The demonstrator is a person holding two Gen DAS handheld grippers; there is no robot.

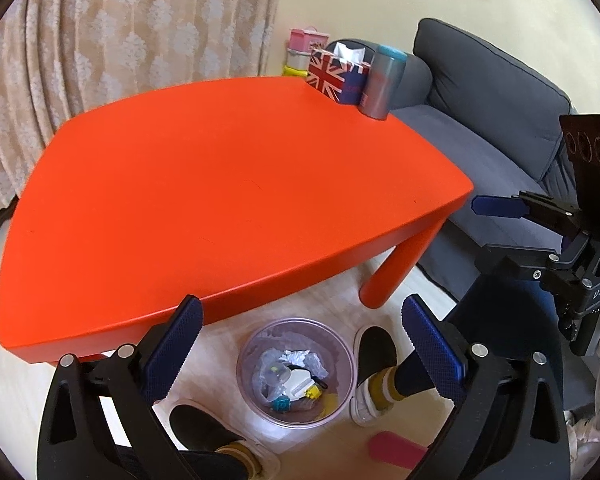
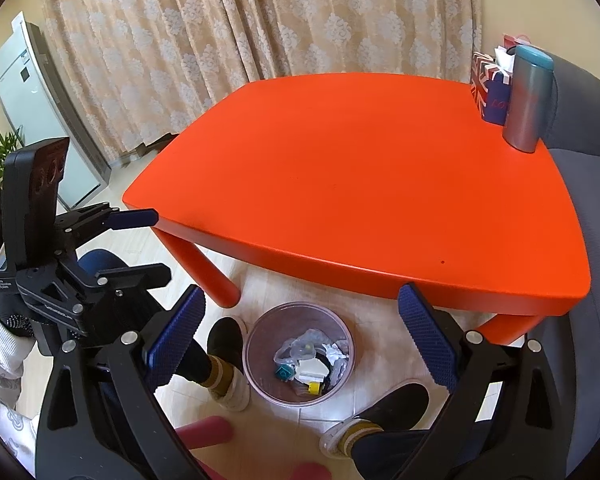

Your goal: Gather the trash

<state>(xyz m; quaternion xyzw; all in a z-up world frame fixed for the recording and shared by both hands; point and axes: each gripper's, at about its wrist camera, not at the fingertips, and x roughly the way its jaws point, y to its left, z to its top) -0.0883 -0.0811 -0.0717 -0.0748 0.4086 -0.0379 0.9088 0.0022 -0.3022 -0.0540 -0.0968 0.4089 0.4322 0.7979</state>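
Trash [image 1: 290, 380] lies heaped in the clear bin [image 1: 298, 372] on the floor, straight below both cameras: crumpled clear plastic, white scraps, a yellow bit and a teal one. Left claw [image 1: 300, 332] hangs right over it with its blue pads spread wide and nothing between them; right claw [image 2: 302, 318] stands the same way, wide apart and empty, the bin framed between its pads. Each claw also shows in the other's view, off at about 3 o'clock from the left camera and 9 o'clock from the right, side-on and apparently holding nothing. Outward from the claws, the bin sits between the person's two feet in dark slippers [image 1: 374, 350], just in front of the near edge of the table [image 1: 220, 184]. That orange top is bare across its whole middle and near side; only at its far corner, around 1 o'clock from the left camera, stand a Union Jack tissue box [image 1: 332, 74] and, touching or just beside it, a grey tumbler [image 1: 382, 82] with a teal lid (neither reads as rubbish). By my judgement the collecting is at or near its end, with both claws emptied above the bin. The next move calls for a look round the table and floor for any stray scrap; none shows here, so pulling the claws back may be all that is left.
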